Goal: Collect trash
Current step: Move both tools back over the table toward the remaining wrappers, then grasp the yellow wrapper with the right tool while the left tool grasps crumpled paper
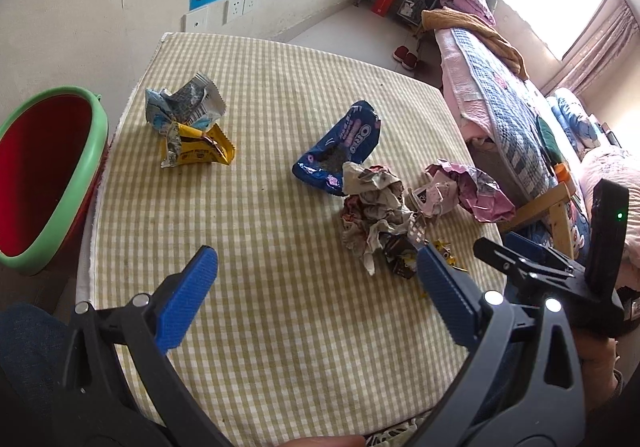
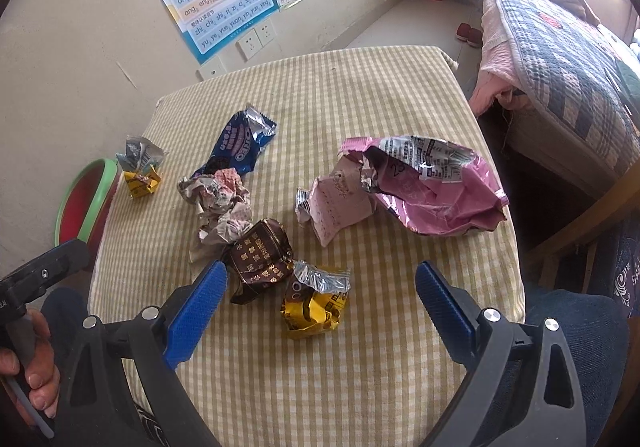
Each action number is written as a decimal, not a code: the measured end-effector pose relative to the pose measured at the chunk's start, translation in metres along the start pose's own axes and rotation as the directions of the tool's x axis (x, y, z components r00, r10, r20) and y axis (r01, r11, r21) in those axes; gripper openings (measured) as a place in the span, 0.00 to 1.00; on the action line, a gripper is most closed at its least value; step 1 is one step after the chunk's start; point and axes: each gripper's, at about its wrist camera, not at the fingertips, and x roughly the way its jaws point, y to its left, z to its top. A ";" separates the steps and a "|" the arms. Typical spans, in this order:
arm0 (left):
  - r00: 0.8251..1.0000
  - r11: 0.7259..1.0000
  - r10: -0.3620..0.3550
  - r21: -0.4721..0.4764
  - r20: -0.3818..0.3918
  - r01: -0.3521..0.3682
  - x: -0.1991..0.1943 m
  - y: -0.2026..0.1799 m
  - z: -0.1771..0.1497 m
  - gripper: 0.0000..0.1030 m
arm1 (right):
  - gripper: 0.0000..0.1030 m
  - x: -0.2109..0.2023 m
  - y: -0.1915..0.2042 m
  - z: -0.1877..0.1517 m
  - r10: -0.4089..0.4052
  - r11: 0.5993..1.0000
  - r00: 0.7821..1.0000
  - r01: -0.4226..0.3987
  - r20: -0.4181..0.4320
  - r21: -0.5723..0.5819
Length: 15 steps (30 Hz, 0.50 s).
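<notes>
Snack wrappers lie scattered on a checked tablecloth (image 1: 280, 327). A blue Oreo wrapper (image 1: 340, 147) sits mid-table, a crumpled grey paper wad (image 1: 376, 207) beside it, a pink bag (image 2: 432, 187) to the right. At the far left lie a yellow wrapper (image 1: 204, 151) and a silver-blue one (image 1: 180, 107). A brown wrapper (image 2: 260, 259) and a yellow foil wrapper (image 2: 316, 303) rest just ahead of my right gripper (image 2: 320, 287), which is open. My left gripper (image 1: 316, 279) is open over bare cloth. A red bin with a green rim (image 1: 44, 175) stands left of the table.
A wall with posters and sockets (image 1: 240, 7) runs behind the table. A bed with quilts (image 1: 500, 95) stands to the right, close to the table's edge. A wooden chair frame (image 2: 580, 239) is at the right. A hand (image 2: 32, 375) holds the left gripper's handle.
</notes>
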 end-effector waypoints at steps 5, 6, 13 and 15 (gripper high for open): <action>1.000 1.000 0.007 0.005 -0.022 -0.006 0.010 -0.003 0.001 0.94 | 0.89 0.032 0.006 -0.011 -0.018 0.999 0.993 0.013 -0.120 -0.036; 1.000 1.000 0.008 0.002 -0.025 -0.007 0.012 -0.002 0.001 0.94 | 0.89 0.038 0.006 -0.013 -0.032 0.999 0.990 0.026 -0.136 -0.045; 0.999 1.000 0.006 -0.008 -0.052 -0.007 0.026 0.001 0.003 0.94 | 0.58 0.057 0.000 -0.016 -0.046 0.998 0.979 0.038 -0.201 -0.044; 0.998 1.000 -0.001 -0.005 -0.063 0.001 0.033 0.000 0.005 0.94 | 0.49 0.059 0.001 -0.017 -0.047 0.998 0.978 0.036 -0.203 -0.055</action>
